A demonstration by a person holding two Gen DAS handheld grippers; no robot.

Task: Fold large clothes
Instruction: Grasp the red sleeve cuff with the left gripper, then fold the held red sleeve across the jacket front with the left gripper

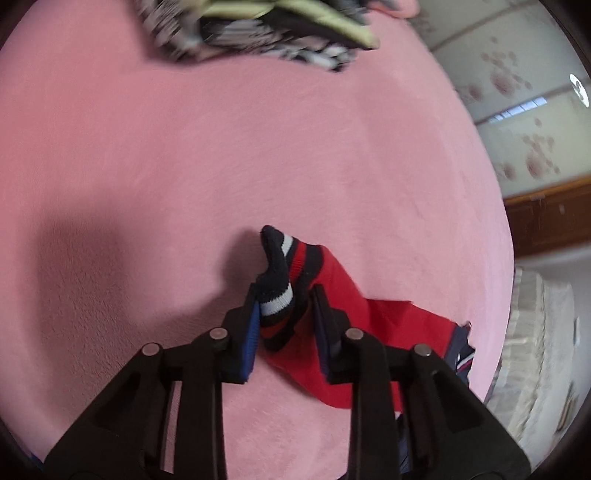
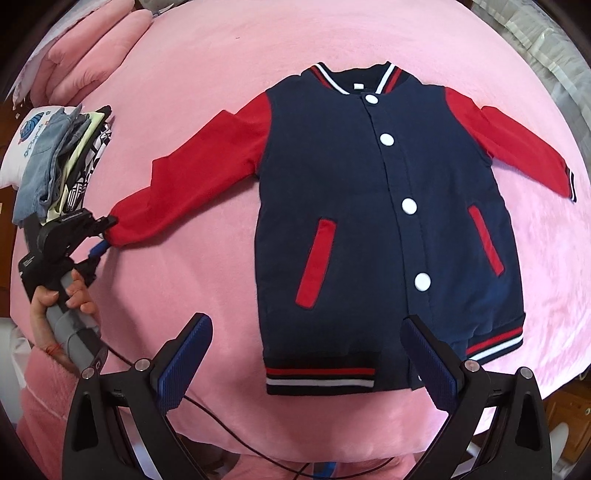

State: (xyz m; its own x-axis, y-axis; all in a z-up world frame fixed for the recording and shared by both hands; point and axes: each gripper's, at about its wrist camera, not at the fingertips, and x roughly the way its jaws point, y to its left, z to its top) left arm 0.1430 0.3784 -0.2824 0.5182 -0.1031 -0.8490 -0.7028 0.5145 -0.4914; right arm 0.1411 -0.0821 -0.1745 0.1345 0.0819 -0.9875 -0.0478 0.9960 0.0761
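Observation:
A navy jacket (image 2: 332, 192) with red sleeves, white snaps and striped trim lies spread flat, front up, on the pink blanket (image 2: 207, 280). My left gripper (image 1: 286, 295) is shut on the striped cuff (image 1: 275, 280) of its red sleeve (image 1: 347, 332); in the right wrist view the left gripper (image 2: 105, 232) holds that sleeve end (image 2: 129, 225) at the jacket's left. My right gripper (image 2: 306, 332) is open and empty, hovering above the jacket's striped hem (image 2: 317, 376). The other sleeve (image 2: 517, 147) lies stretched out to the right.
A stack of folded clothes (image 2: 62, 162) sits at the blanket's left edge, also blurred at the top of the left wrist view (image 1: 266, 33). Pink pillows (image 2: 85, 62) lie at the far left. A wooden-trimmed wall (image 1: 546, 218) stands beyond the bed.

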